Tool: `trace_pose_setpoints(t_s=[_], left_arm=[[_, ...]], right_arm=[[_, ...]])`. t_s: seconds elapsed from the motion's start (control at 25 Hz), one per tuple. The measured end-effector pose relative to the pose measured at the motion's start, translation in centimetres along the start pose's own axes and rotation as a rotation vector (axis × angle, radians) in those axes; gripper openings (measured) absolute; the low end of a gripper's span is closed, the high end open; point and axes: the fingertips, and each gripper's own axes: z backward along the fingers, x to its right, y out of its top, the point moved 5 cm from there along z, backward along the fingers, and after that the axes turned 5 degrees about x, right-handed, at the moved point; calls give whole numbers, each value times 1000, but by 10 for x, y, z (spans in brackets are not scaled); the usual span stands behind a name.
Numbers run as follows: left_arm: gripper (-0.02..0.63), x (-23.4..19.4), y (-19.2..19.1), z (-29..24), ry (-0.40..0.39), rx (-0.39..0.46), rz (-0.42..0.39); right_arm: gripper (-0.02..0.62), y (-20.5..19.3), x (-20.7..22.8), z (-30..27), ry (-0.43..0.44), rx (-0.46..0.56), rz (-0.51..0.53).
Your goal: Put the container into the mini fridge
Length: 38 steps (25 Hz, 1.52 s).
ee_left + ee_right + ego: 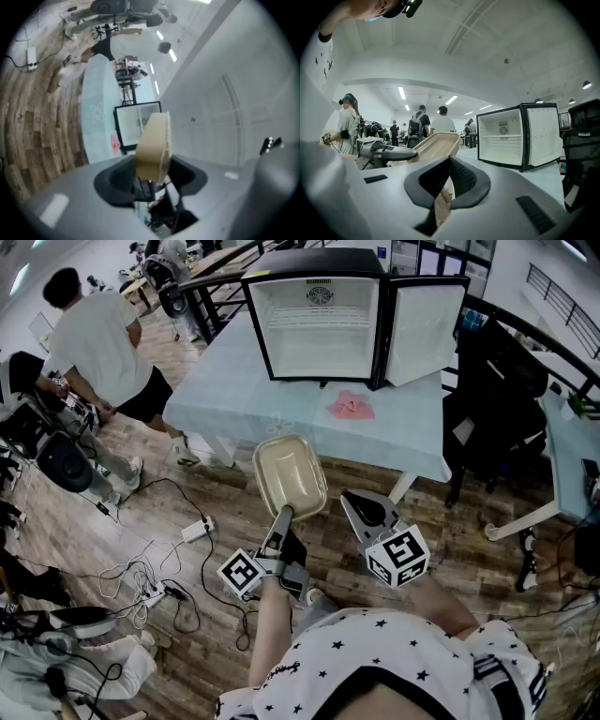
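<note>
A beige, shallow, empty container [291,476] hangs over the wooden floor in front of the table, and my left gripper [283,517] is shut on its near rim. In the left gripper view the container [152,145] stands edge-on between the jaws of the left gripper [151,178]. The mini fridge [319,315] sits on the light blue table [244,390], its door swung open to the right and its white inside bare. My right gripper [361,505] hovers just right of the container, shut and holding nothing. The right gripper view shows the container [436,145], the fridge [511,136] and the right gripper [449,161].
A pink cloth [352,406] lies on the table before the fridge. A person in a white shirt [98,343] stands at the left. Cables and a power strip [197,529] cover the floor at the left. A black chair [497,381] stands right of the table.
</note>
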Motion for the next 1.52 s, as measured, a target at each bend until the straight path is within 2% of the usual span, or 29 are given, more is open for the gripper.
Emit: trace_pose_setpoints(t_s=[0.28,0.48,0.84,1.52], left_arm=[[214,10,-39,11,1,3,29],[214,13,-42,12,-2,1,31],[214,11,-24,0,-17,-36,23],[213,-9,49,-12,-26,-144,31]], right_arm=[[20,-3,5,39,9,-2,8],[20,-3,3,45,14,4,8],[21,5,1,28,16,44,-33],[21,-3,-30,-41,-79,35,-29]])
